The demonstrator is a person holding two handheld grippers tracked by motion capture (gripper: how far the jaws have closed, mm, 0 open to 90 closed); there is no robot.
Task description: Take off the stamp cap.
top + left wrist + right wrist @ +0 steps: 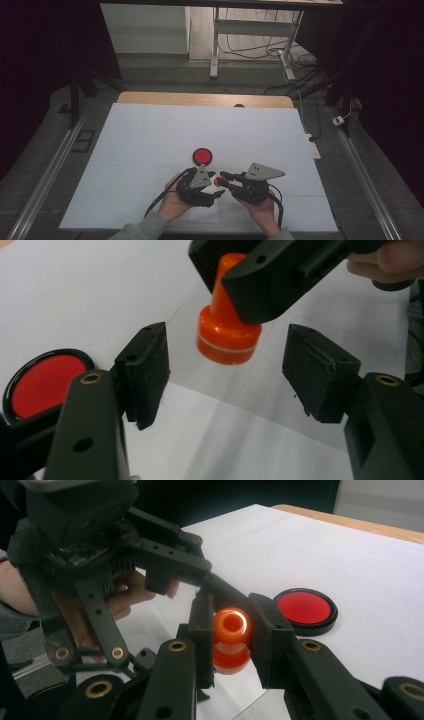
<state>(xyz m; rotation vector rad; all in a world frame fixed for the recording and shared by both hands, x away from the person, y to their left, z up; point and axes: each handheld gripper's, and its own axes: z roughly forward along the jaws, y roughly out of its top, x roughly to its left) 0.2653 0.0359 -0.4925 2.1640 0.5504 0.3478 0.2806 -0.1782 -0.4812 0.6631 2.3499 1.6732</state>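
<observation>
An orange stamp [227, 335] with a wide round base and a narrow handle hangs tilted just above the white sheet [150, 135]. My right gripper [231, 630] is shut on its handle. My left gripper [232, 372] is open, with one pad on each side of the stamp's base and a gap on both sides. In the high view both grippers meet nose to nose at the front middle, left gripper [212, 178] and right gripper [223, 180]. A round red ink pad [202, 156] in a black rim lies on the sheet just behind them.
The sheet covers most of the wooden table [205, 98]. A small dark spot [239, 105] sits at the sheet's far edge. A white power strip [314, 149] lies off the right side. Metal rails run along both sides on the floor.
</observation>
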